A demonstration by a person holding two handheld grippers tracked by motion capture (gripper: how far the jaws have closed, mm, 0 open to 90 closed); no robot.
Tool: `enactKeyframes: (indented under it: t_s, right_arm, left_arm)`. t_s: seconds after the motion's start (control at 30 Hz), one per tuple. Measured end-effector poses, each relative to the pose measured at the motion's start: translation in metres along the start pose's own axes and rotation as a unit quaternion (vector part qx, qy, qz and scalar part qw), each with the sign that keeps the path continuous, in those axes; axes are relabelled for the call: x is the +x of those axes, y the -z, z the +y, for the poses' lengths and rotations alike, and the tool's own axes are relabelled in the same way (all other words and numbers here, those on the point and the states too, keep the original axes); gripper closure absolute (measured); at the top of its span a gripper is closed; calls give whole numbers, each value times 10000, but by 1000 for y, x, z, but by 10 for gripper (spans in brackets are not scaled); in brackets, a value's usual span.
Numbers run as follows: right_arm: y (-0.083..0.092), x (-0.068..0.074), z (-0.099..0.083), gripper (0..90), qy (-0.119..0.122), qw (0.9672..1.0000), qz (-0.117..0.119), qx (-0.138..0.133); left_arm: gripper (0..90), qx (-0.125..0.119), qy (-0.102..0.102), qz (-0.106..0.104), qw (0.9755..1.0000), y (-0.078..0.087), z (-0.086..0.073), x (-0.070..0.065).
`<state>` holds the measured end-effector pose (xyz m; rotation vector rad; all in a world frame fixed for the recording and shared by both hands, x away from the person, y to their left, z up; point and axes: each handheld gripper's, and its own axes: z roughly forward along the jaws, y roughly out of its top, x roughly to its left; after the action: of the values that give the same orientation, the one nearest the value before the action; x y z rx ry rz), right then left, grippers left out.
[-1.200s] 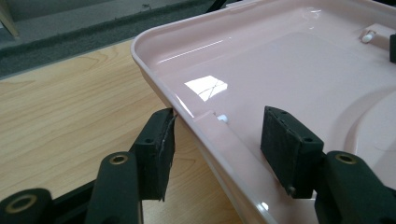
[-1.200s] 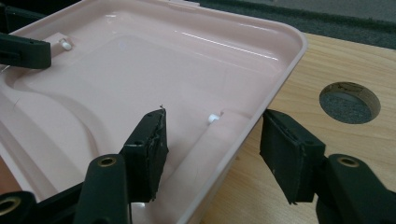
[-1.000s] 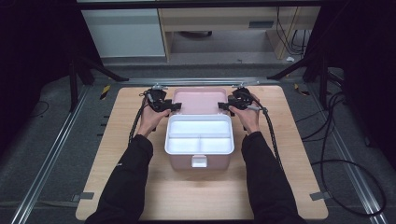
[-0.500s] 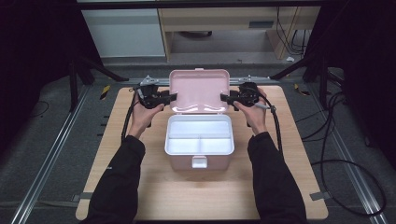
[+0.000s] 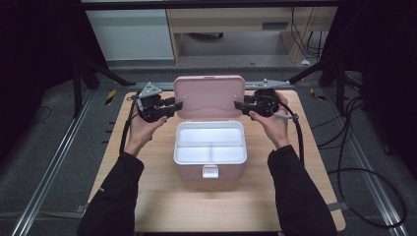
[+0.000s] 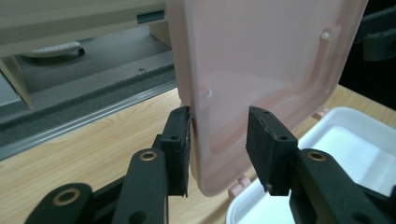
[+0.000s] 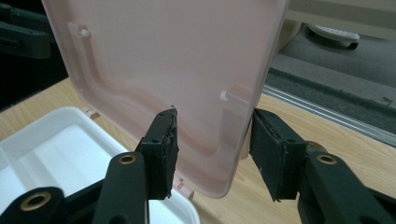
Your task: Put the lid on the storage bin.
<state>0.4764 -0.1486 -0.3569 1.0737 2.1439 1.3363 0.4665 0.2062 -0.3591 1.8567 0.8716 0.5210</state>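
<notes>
A wooden table (image 5: 147, 196) sits on a dark floor, and a person leans over it with both forearms in black sleeves (image 5: 113, 201) reaching forward. In the middle of the table stands a box (image 5: 210, 147), white inside, split into one long compartment at the far side and two smaller ones nearer the person, with a small latch (image 5: 210, 171) on its near wall. Its pink lid (image 5: 210, 97) stands raised at the far side, hinged to the box and tilted a little back, with its inner face toward the person. The left gripper (image 5: 175, 105) is at the lid's left edge and the right gripper (image 5: 238, 104) at its right edge, each held in a hand (image 5: 142, 129) with a cable (image 5: 296, 132) trailing back. In the left gripper view the lid's edge (image 6: 198, 140) passes between the jaws, which stand apart: one pad (image 6: 180, 149) touches the lid's outer face, the other stands clear of the inner face. In the right gripper view the lid's edge (image 7: 233, 140) likewise runs between parted jaws; one pad (image 7: 163, 149) lies against or just beside the inner face, I cannot tell which, and the other stands off from the outer side. A small peg (image 7: 224, 95) juts from the lid near there.
</notes>
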Motion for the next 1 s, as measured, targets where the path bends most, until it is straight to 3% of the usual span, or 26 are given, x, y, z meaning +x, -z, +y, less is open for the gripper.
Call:
enactKeyframes:
  t_s: [0.37, 0.73, 1.0]
  right_arm:
    - [28, 18, -10, 618, 170, 9998, 22, 63]
    - [49, 30, -29, 739, 325, 9994, 129, 25]
    - [60, 41, -50, 740, 554, 9979, 255, 221]
  left_arm:
    - [666, 194, -438, 124, 9988, 26, -6, -23]
    - [748, 310, -471, 123, 9983, 40, -23, -38]
    - [743, 531, -731, 157, 9958, 46, -43, -51]
